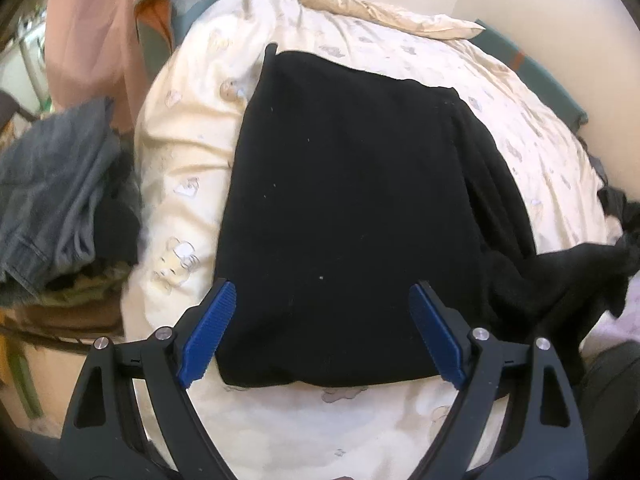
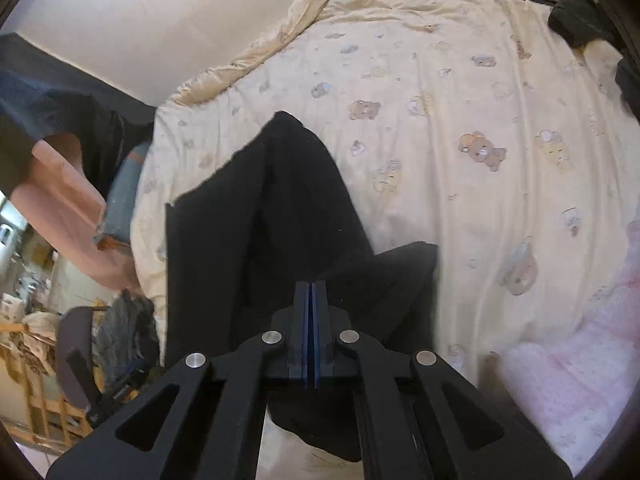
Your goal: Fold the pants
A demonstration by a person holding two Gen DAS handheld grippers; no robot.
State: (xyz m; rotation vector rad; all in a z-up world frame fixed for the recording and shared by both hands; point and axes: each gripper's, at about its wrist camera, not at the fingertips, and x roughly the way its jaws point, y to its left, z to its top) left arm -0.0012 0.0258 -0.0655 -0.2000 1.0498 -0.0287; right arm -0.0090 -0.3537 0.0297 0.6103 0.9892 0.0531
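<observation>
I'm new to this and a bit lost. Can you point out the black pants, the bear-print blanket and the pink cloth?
black pants (image 1: 352,208), left wrist view, middle of the folded part
blanket (image 2: 460,92), right wrist view, bare patch
pink cloth (image 1: 86,28), left wrist view, hanging middle

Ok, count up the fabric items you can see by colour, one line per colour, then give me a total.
Black: 1, the pants
Cream with bear print: 1, the duvet
Grey: 1, the clothes pile
Peach: 1, the hanging cloth
Pale pink: 1, the fluffy blanket
Total: 5
</observation>
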